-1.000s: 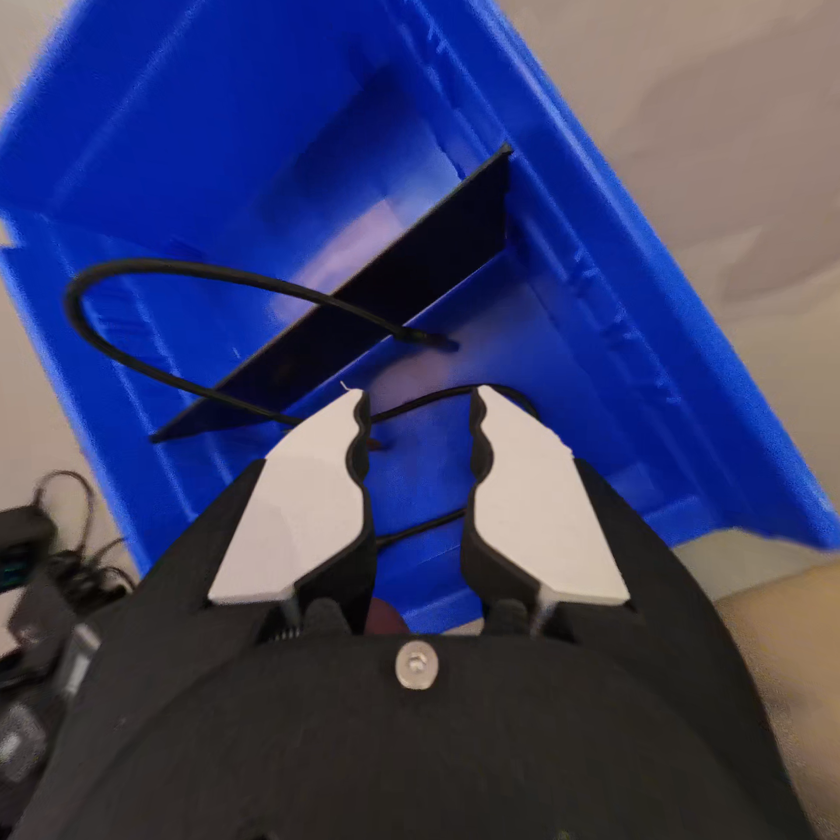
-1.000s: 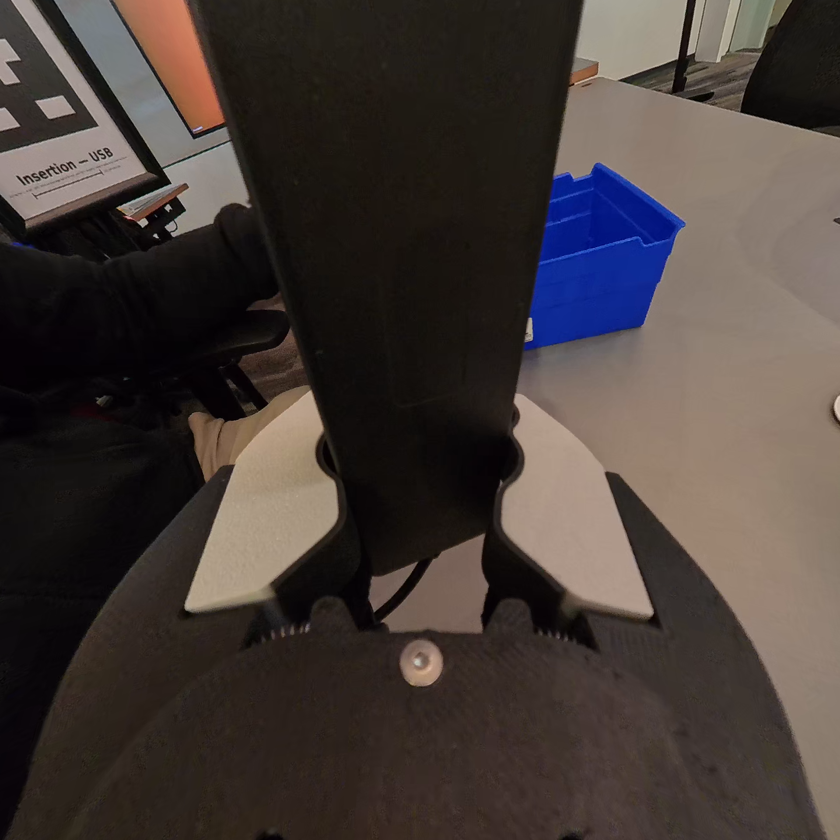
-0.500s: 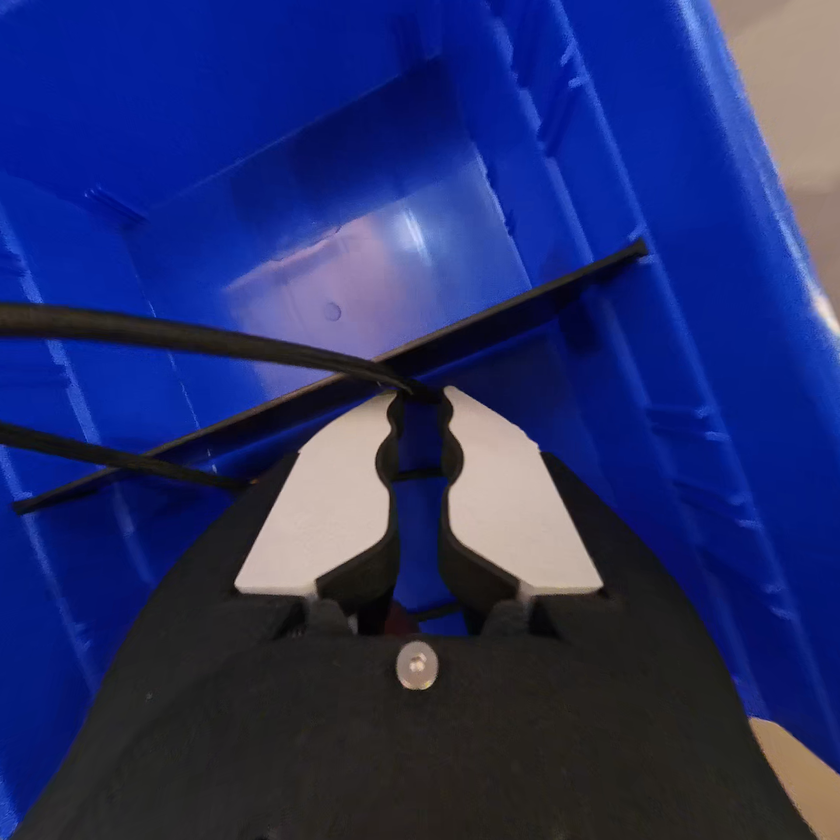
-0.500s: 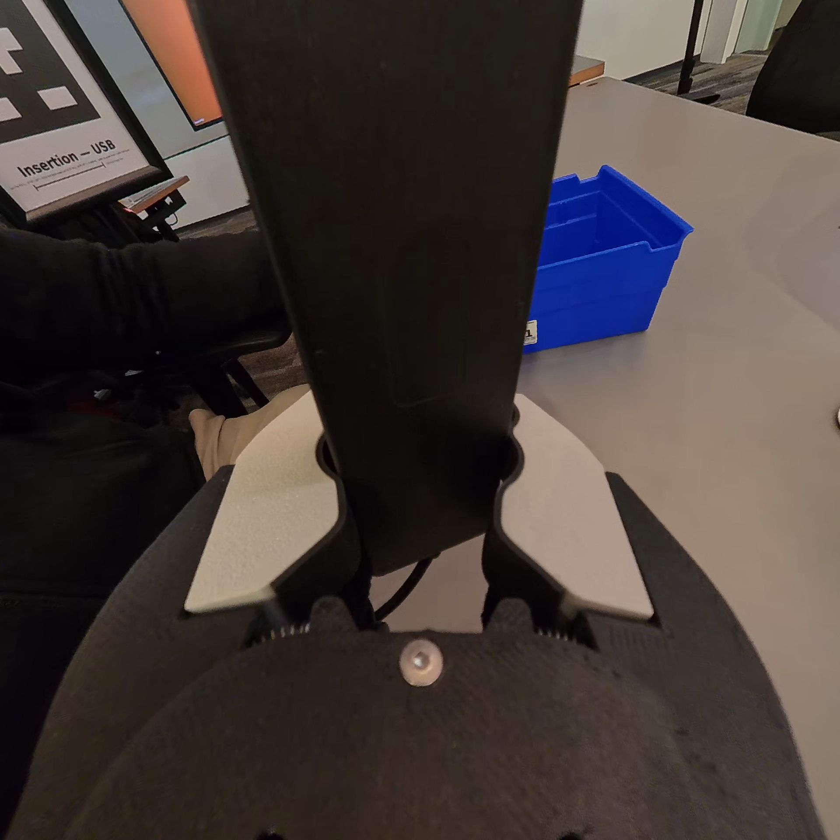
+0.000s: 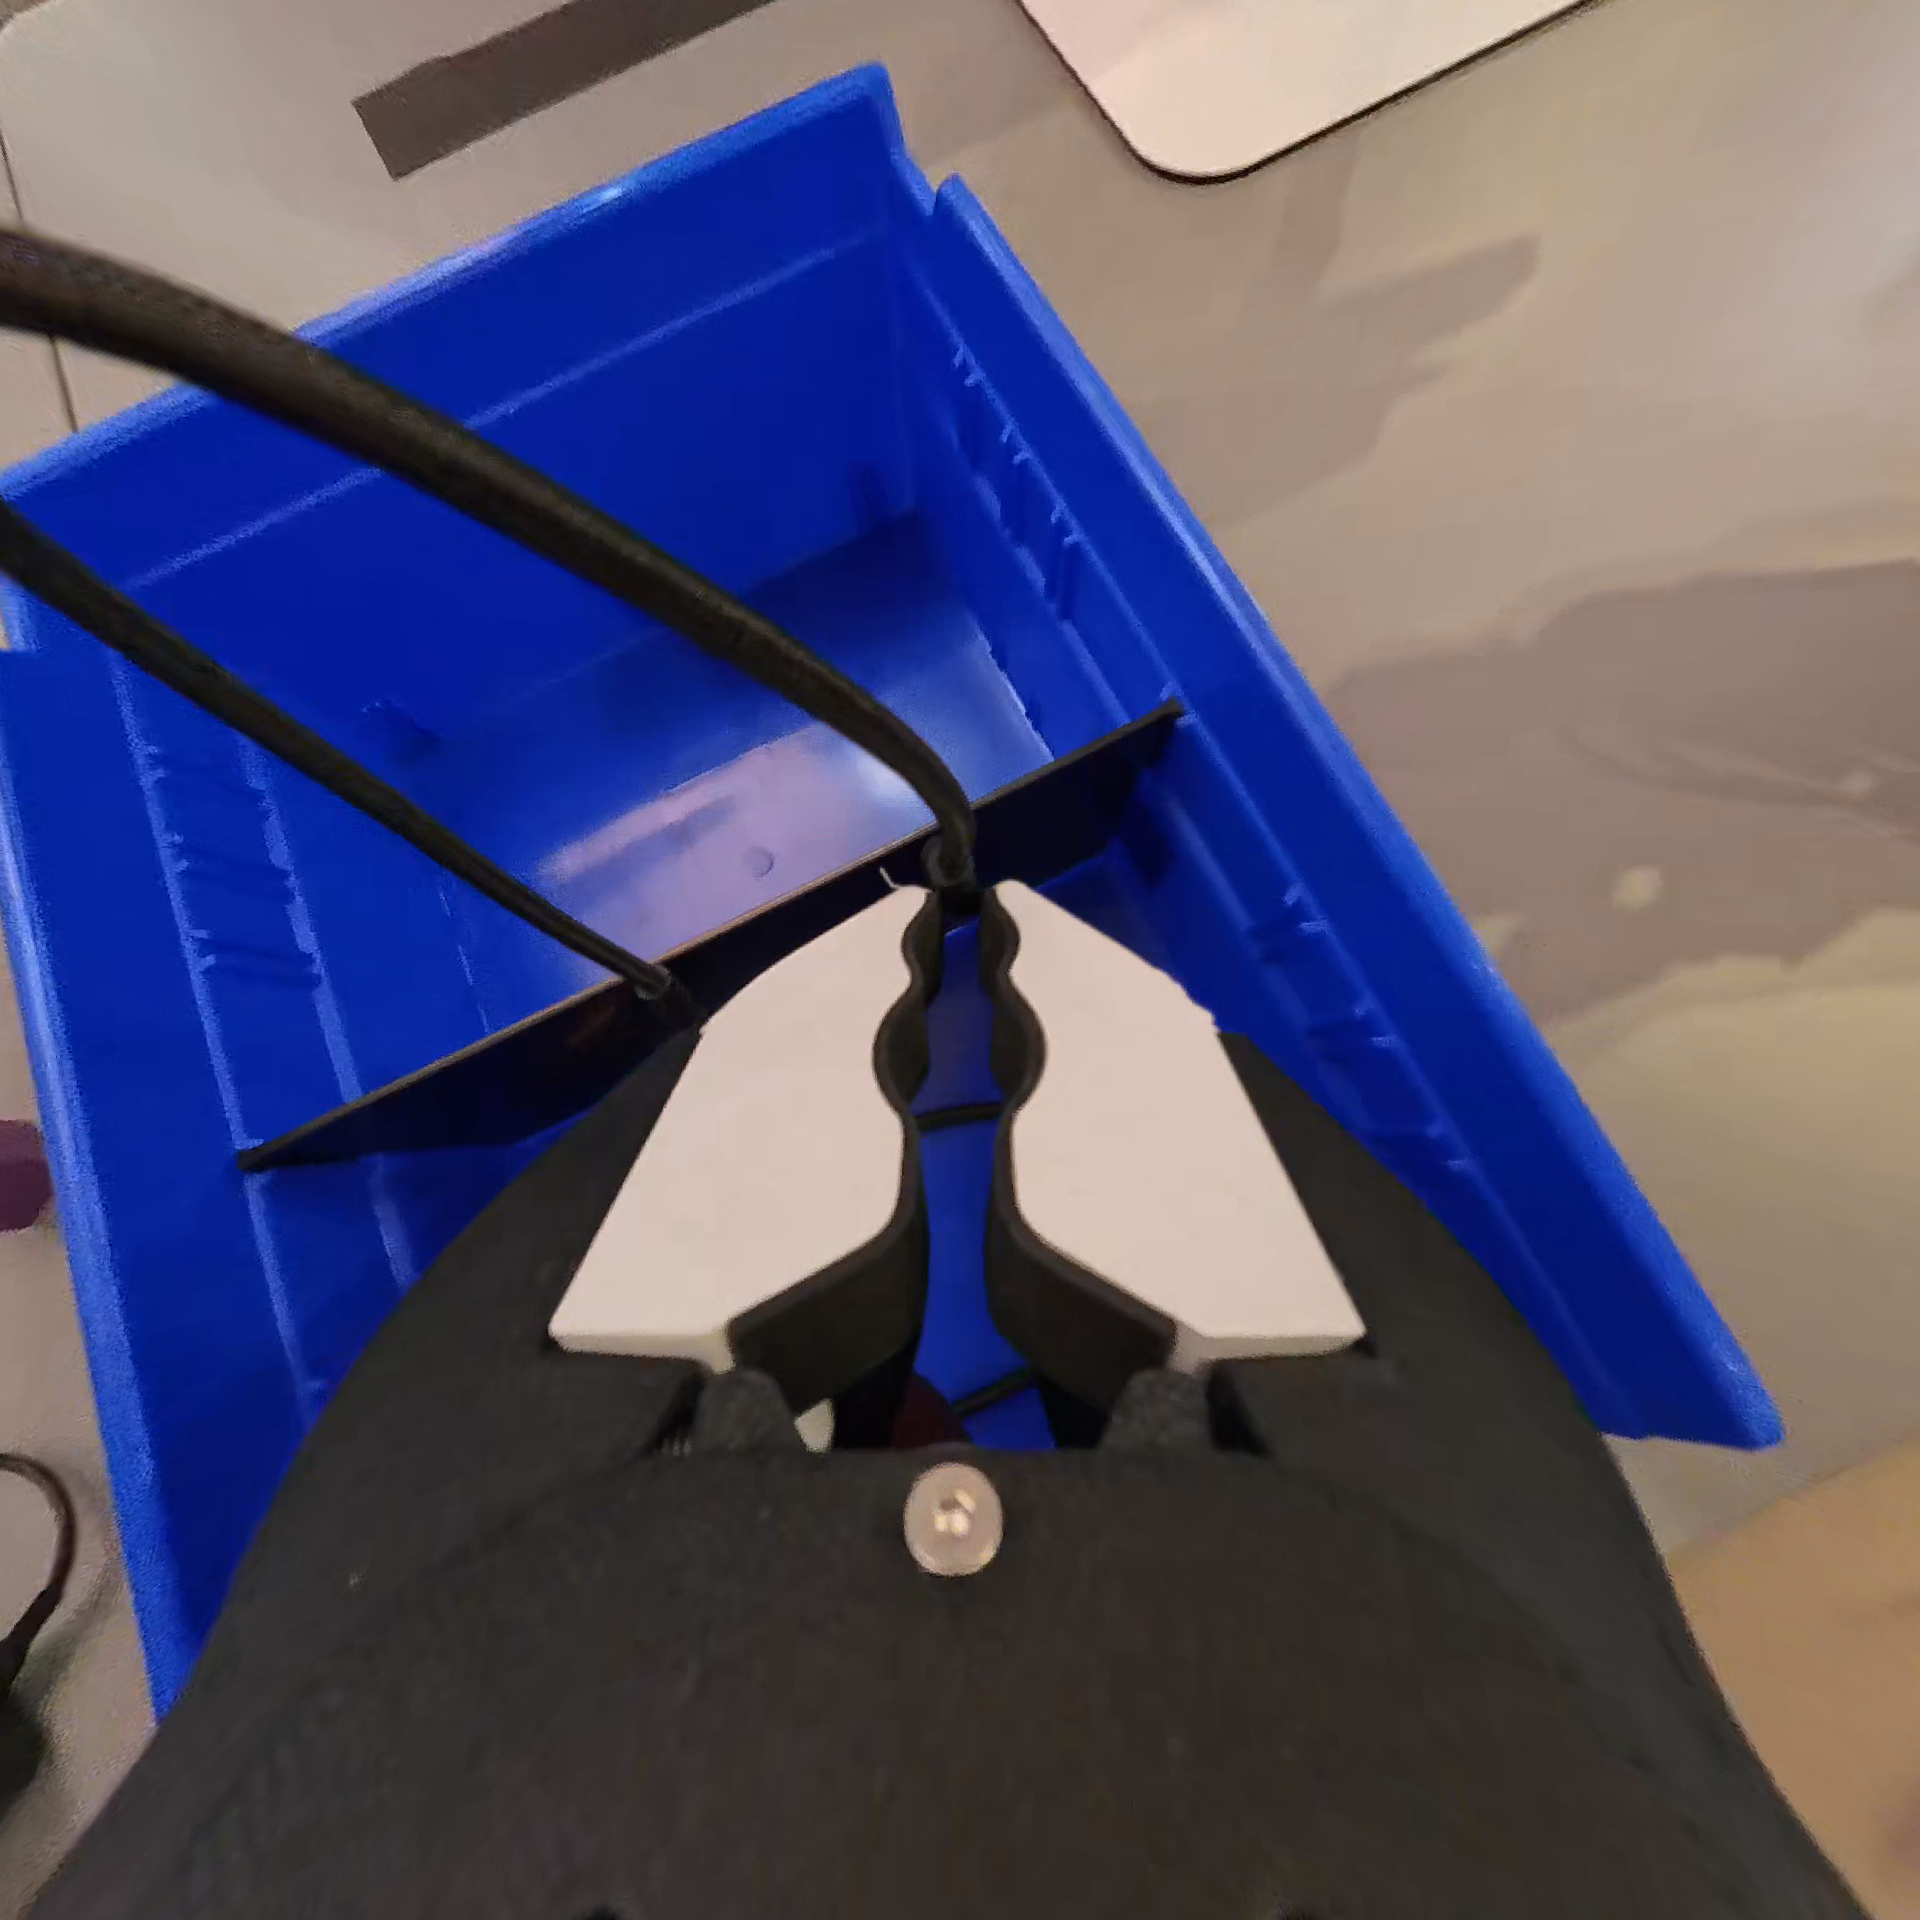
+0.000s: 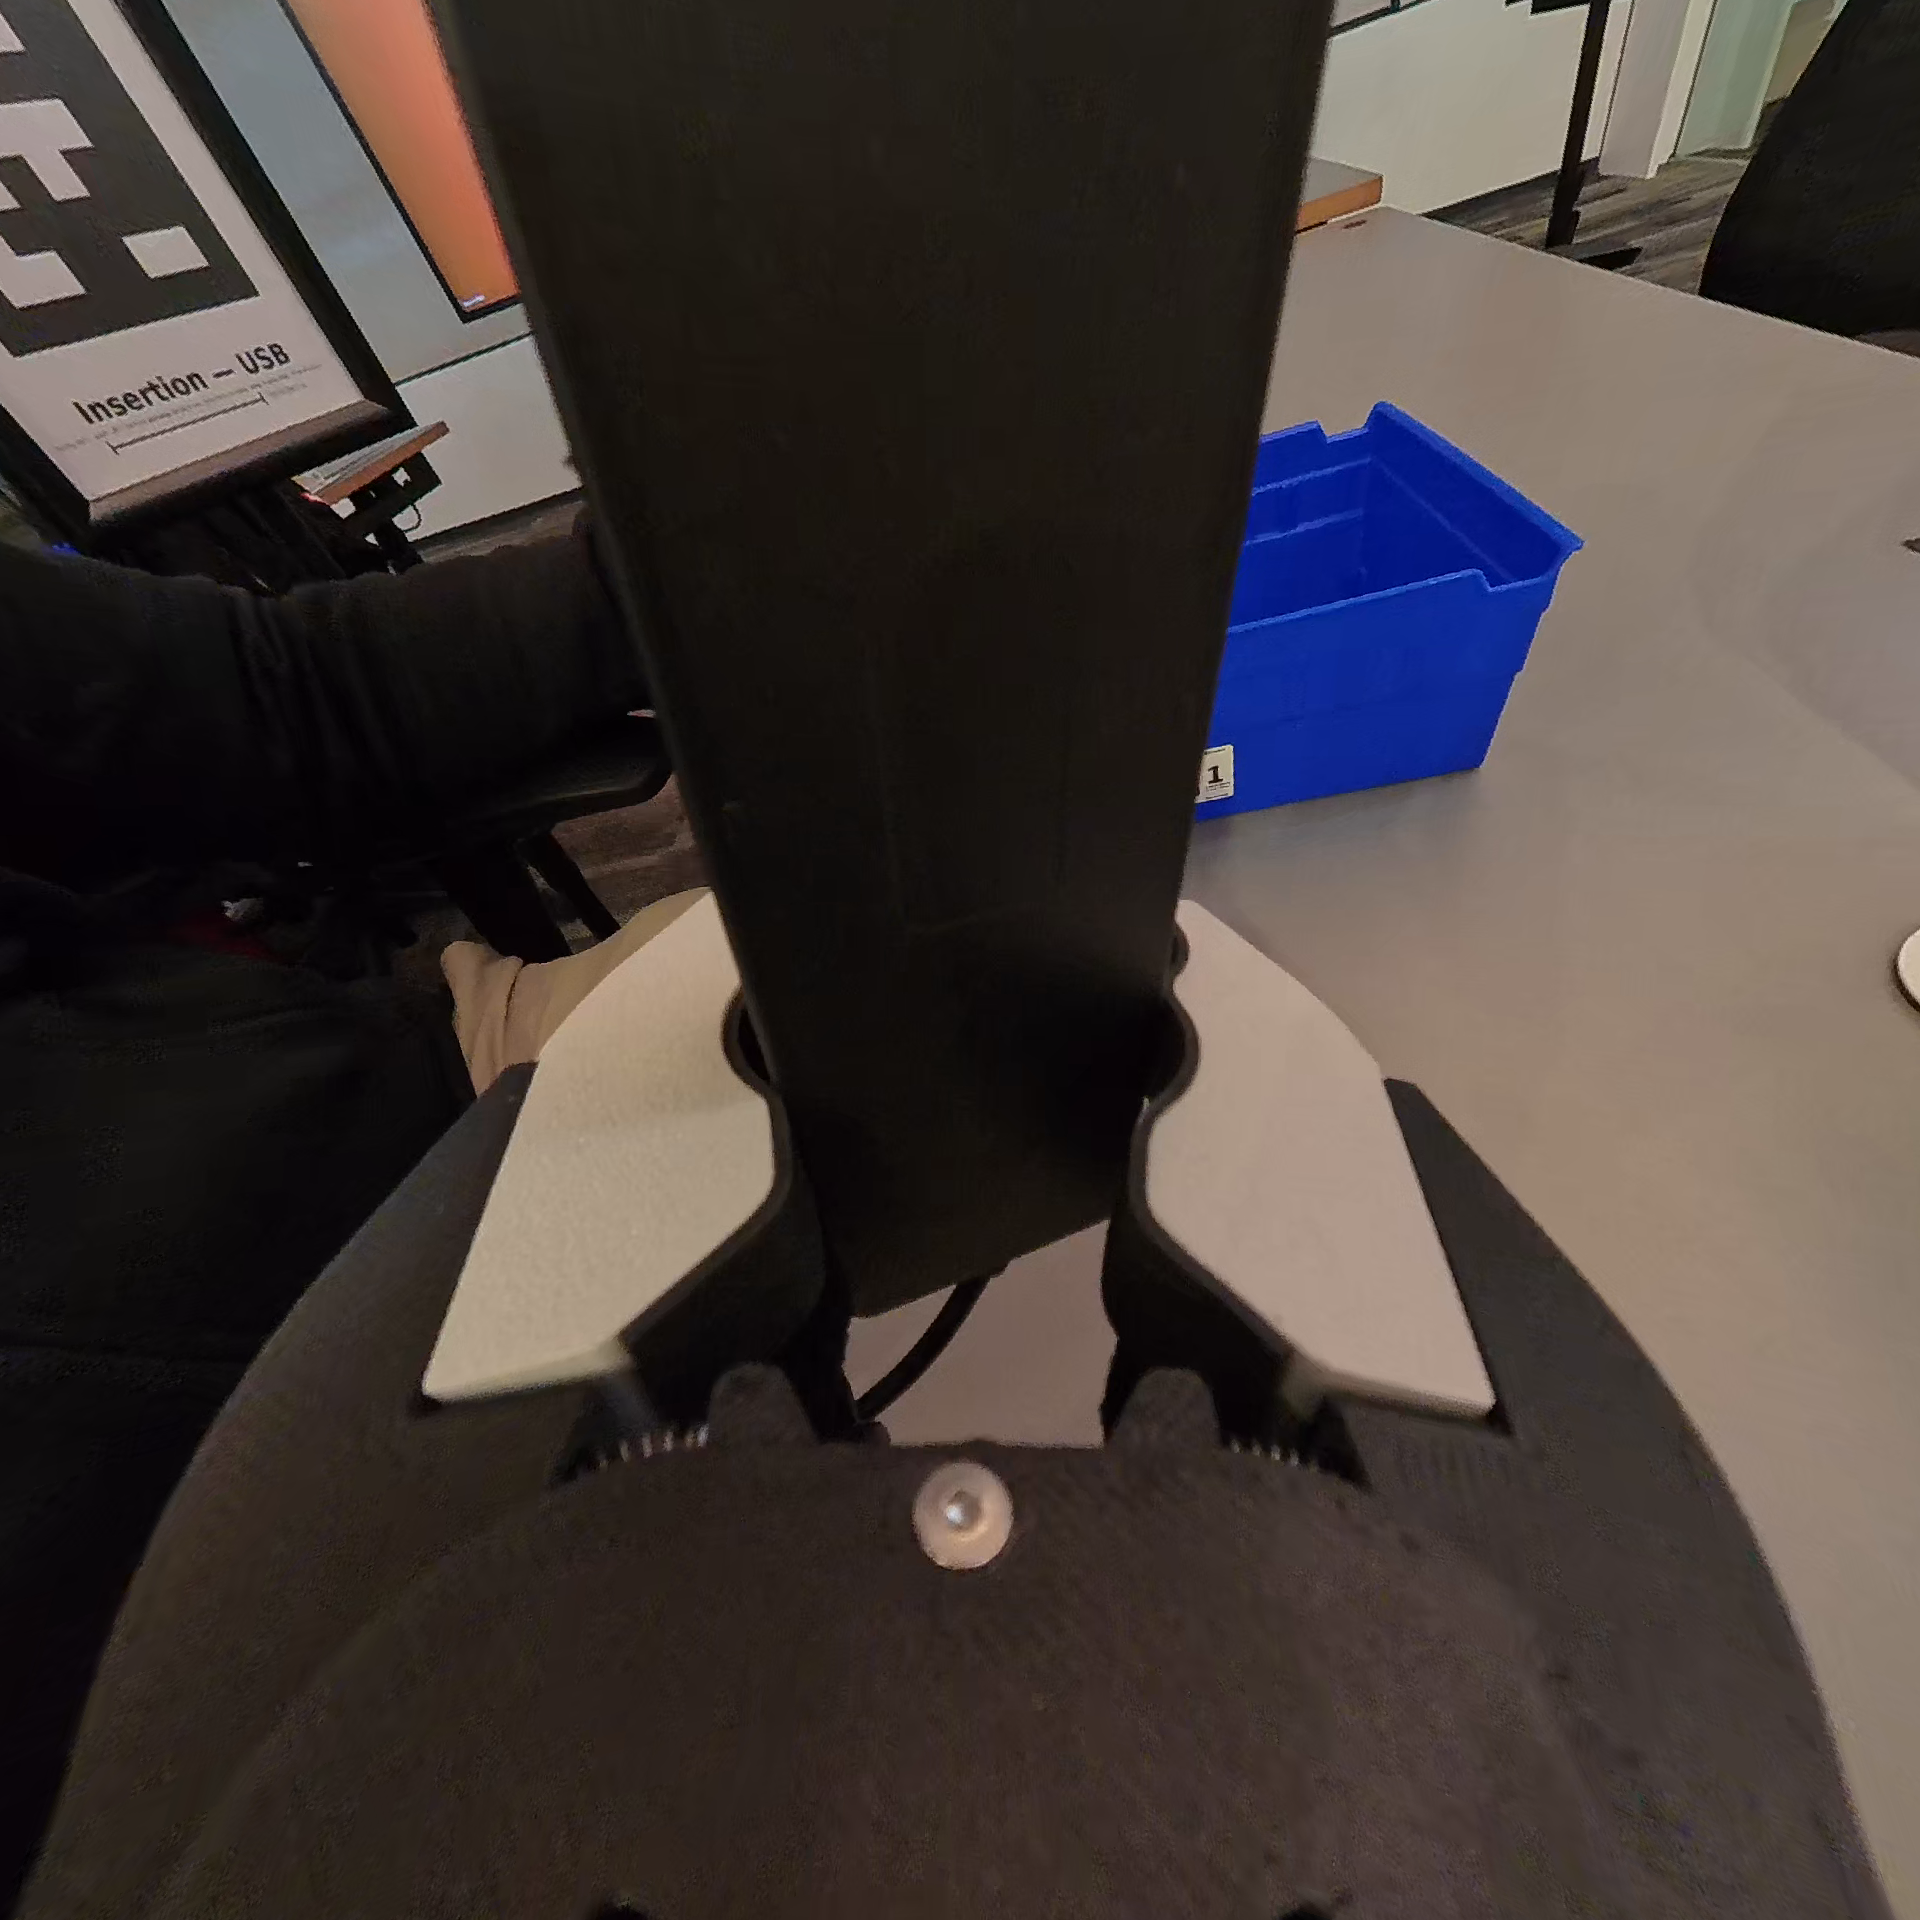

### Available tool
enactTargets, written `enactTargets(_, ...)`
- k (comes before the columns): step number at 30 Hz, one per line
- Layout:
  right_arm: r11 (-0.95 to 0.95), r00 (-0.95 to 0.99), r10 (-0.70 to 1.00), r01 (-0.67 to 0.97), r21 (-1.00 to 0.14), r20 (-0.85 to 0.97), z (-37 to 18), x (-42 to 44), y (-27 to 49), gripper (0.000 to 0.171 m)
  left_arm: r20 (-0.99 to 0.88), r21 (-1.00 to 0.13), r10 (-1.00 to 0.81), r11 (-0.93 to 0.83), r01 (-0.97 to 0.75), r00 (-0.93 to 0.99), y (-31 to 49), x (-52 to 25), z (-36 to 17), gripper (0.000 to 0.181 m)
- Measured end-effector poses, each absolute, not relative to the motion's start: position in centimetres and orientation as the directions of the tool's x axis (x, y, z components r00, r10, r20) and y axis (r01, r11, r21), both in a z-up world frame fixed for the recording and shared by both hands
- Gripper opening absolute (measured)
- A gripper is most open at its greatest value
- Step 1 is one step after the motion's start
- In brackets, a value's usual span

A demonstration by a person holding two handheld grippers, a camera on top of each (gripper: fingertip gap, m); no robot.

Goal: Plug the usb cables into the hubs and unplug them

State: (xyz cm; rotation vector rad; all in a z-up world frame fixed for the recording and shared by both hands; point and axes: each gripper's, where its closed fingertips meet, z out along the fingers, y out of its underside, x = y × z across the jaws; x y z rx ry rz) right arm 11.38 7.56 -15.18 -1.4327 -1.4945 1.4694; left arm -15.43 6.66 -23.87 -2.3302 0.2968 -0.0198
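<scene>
- USB cable (image 5: 644, 582): black, pinched at the tips of the left gripper (image 5: 961, 902), looping up and left above the blue bin (image 5: 1299, 831), over its black divider (image 5: 436, 1112).
- Right gripper (image 6: 961, 1070) clamps a long black hub (image 6: 894, 520), raised above the grey table's (image 6: 1558, 1039) near edge; the bin sits beyond, toward the table's left edge.

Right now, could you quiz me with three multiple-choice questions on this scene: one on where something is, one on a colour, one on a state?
1. Where does the black divider sit?
A. across the bin
B. on the floor
C. atop a chair

2. What colour is the bin?
A. red
B. blue
C. green

3. What is the left claw doing?
A. gaping empty
B. pinching the black cable
C. holding a cup

Answers: 1 A, it spans the bin's walls; 2 B, its walls are bright blue; 3 B, its tips meet on the cable.
</scene>
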Motion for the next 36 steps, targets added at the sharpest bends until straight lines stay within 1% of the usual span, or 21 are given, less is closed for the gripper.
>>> enactTargets(2,-0.193,-0.243,0.934,0.28,-0.941,-0.264,-15.2,11.4,7.5,0.068,-0.026,-0.74,-0.251,-0.646,-0.188,0.968,6.6,-14.7,-23.4,0.008)
enactTargets(5,-0.185,-0.242,0.936,0.282,-0.941,-0.257,-15.2,11.4,7.5,0.068,0.002,-0.801,-0.295,-0.573,-0.175,0.956,6.7,-13.8,-21.7,0.008)
enactTargets(7,-0.185,-0.244,0.936,0.278,-0.943,-0.255,-15.1,11.4,7.4,0.068,0.027,-0.822,-0.286,-0.552,-0.142,0.958,6.8,-13.8,-20.9,0.008)
enactTargets(16,-0.185,-0.248,0.934,0.276,-0.943,-0.256,-15.3,11.3,7.4,0.068,0.184,-0.909,-0.375,-0.418,0.012,0.909,6.5,-11.8,-17.1,0.007)
enactTargets(23,-0.183,-0.251,0.934,0.278,-0.943,-0.255,-15.5,11.2,7.3,0.068,0.21,-0.929,-0.431,-0.368,0.041,0.878,6.5,-9.1,-14.6,0.006)
enactTargets(26,-0.18,-0.25,0.934,0.281,-0.943,-0.253,-15.6,11.2,7.2,0.068,0.214,-0.928,-0.433,-0.369,0.044,0.876,6.5,-9.1,-14.7,0.007)
enactTargets(29,-0.178,-0.251,0.935,0.279,-0.944,-0.251,-15.5,11.2,7.2,0.068,0.288,-0.918,-0.438,-0.381,0.114,0.852,6.3,-9.5,-15.1,0.007)
enactTargets(31,-0.178,-0.252,0.935,0.278,-0.944,-0.251,-15.5,11.2,7.2,0.068,0.324,-0.912,-0.431,-0.38,0.156,0.843,6.4,-10.0,-15.5,0.012)
enactTargets(32,-0.178,-0.252,0.935,0.279,-0.944,-0.251,-15.5,11.2,7.2,0.068,0.331,-0.913,-0.437,-0.371,0.168,0.837,6.5,-10.1,-15.4,0.011)
enactTargets(33,-0.178,-0.252,0.935,0.279,-0.944,-0.251,-15.5,11.2,7.2,0.068,0.336,-0.916,-0.446,-0.361,0.177,0.829,6.5,-10.1,-15.3,0.0)
enactTargets(36,-0.176,-0.253,0.935,0.28,-0.944,-0.249,-15.5,11.2,7.2,0.068,0.339,-0.918,-0.416,-0.341,0.201,0.844,6.8,-10.7,-15.2,0.0)
